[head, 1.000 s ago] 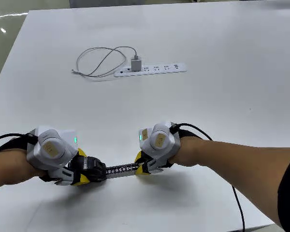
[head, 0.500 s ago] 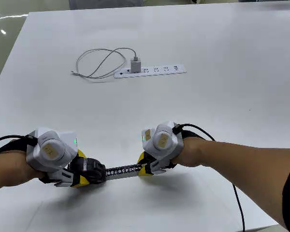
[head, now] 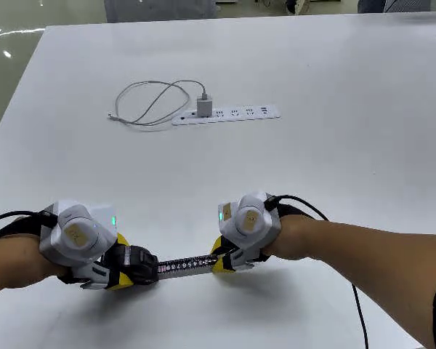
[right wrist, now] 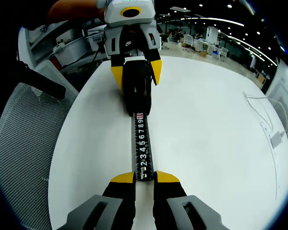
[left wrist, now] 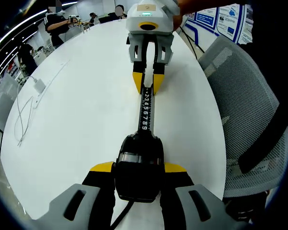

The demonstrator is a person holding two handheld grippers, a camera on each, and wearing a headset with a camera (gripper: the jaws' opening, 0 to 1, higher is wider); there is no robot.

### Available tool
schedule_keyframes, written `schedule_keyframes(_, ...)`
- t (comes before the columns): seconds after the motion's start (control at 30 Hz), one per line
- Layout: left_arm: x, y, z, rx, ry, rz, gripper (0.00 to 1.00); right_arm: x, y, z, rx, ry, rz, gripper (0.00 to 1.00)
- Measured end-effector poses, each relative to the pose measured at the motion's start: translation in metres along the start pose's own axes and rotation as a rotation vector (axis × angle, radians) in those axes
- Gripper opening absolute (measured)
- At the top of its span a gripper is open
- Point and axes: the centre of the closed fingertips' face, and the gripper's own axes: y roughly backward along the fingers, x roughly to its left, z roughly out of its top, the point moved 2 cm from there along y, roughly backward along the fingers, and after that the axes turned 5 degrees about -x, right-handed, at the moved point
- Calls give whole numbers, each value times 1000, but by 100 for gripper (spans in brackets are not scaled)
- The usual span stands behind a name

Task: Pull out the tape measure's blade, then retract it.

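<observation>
A black tape measure case (left wrist: 139,164) sits clamped between the yellow-tipped jaws of my left gripper (head: 128,266), just above the white table (head: 276,167). Its black blade (head: 187,263) with white numerals runs out to the right, showing marks up to about 9 (right wrist: 140,146). My right gripper (right wrist: 144,178) is shut on the blade's end hook. In the left gripper view the right gripper (left wrist: 148,79) faces me at the far end of the blade. In the right gripper view the case (right wrist: 137,91) sits in the opposite gripper's jaws.
A white power strip (head: 225,114) with a plugged charger (head: 204,102) and a looped white cable (head: 149,102) lies further back on the table. A grey mesh chair (left wrist: 249,120) stands by the table's near edge. A black cable (head: 298,203) trails from the right gripper.
The right gripper has drawn away to the right and the exposed blade is a little longer. The head camera has tilted, shifting the whole scene down.
</observation>
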Motion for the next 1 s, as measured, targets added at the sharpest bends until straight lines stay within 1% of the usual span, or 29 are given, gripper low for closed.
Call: schedule_keyframes(1.0, -1, 0, 2, 1, 4, 3, 31, 1, 9, -12, 6, -16, -5, 9)
